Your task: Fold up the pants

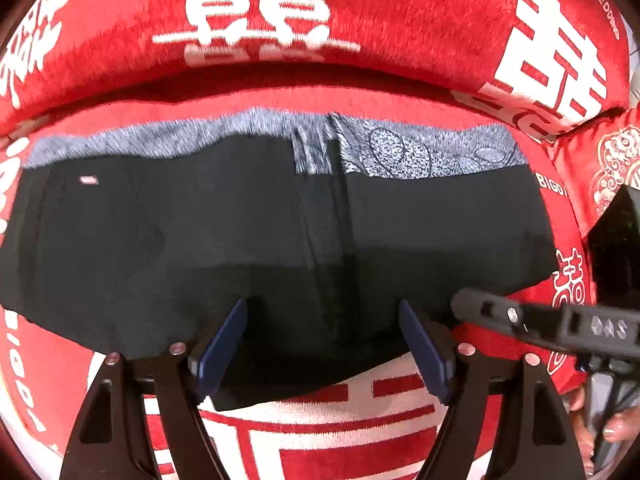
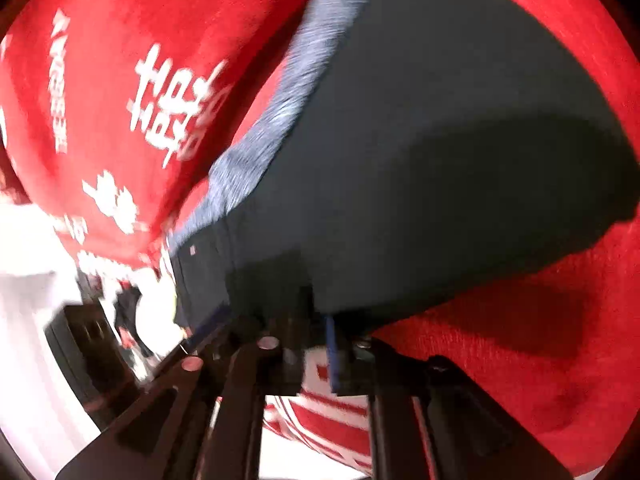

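Observation:
Black pants [image 1: 248, 240] with a blue-grey patterned waistband [image 1: 400, 148] lie spread flat on a red cover. My left gripper [image 1: 322, 320] is open, its blue pads [image 1: 224, 344] hovering over the near edge of the pants, holding nothing. My right gripper reaches in from the right in the left wrist view [image 1: 464, 304], its tip at the pants' right edge. In the blurred right wrist view the right gripper [image 2: 280, 320] touches the near edge of the pants [image 2: 440, 160]; whether it is shut on the cloth is unclear.
The red cover with white double-happiness characters [image 1: 272, 12] wraps a sofa seat and backrest. A red patterned cushion [image 1: 612, 160] sits at the right. A dark object [image 1: 616, 240] stands beside it. A white floor area [image 2: 28, 320] lies left.

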### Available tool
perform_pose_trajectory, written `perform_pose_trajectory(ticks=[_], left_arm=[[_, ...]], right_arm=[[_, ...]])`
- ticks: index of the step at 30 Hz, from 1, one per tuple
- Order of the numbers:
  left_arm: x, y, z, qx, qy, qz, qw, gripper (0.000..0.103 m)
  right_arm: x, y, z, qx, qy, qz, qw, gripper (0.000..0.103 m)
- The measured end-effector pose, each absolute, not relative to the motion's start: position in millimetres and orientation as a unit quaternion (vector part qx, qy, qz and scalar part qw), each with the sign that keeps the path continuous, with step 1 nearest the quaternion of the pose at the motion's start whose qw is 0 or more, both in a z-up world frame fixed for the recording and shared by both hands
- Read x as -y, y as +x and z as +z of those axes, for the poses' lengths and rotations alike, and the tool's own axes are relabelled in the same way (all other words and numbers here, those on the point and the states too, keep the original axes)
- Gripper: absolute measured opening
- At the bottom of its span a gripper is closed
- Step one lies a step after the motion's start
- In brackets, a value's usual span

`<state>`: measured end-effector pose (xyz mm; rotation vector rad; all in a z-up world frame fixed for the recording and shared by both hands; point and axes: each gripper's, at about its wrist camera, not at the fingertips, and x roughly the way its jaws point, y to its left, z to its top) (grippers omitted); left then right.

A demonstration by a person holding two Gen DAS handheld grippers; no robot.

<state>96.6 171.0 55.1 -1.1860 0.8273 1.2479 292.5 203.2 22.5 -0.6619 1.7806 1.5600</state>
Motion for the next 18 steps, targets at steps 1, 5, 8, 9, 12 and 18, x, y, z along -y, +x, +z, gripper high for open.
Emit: perform_pose_trajectory(ticks=[1,5,8,9,12,18], left_arm=[[-174.0,96.7,60.8,-0.355,-0.501,0.539,0.577,0.079],[-188.4,100.1,81.6,-0.349,-0.487,0.548,0.583,0.079],[-206.3,112.8,90.2,-0.353,-0.475,0.550,0.590,0.079],[-213.3,119.1,91.4,-0.353,-0.470,0.549,0.594,0.079],[-234.6,143.1,85.3,-0.360,-0.472,0.534,0.602,0.079],[-241.8,160.3,37.9,-0.407,-0.478,0.547,0.553,0.079]], right_arm=[[-203.8,290.2,27.3,-0.677,-0.269,0.602,0.328,0.033],[-203.9,298.7,61.0,-0.635,-0.302,0.630,0.331,0.054],[-211.2,327.1,92.7,-0.581,-0.294,0.659,0.377,0.047],[-216.7,335.2,96.9,-0.568,-0.296,0.661,0.392,0.029],[-246.6,357.0,92.9,-0.558,-0.311,0.637,0.431,0.014],[-278.8,348.1,71.3,-0.526,-0.357,0.644,0.426,0.014]])
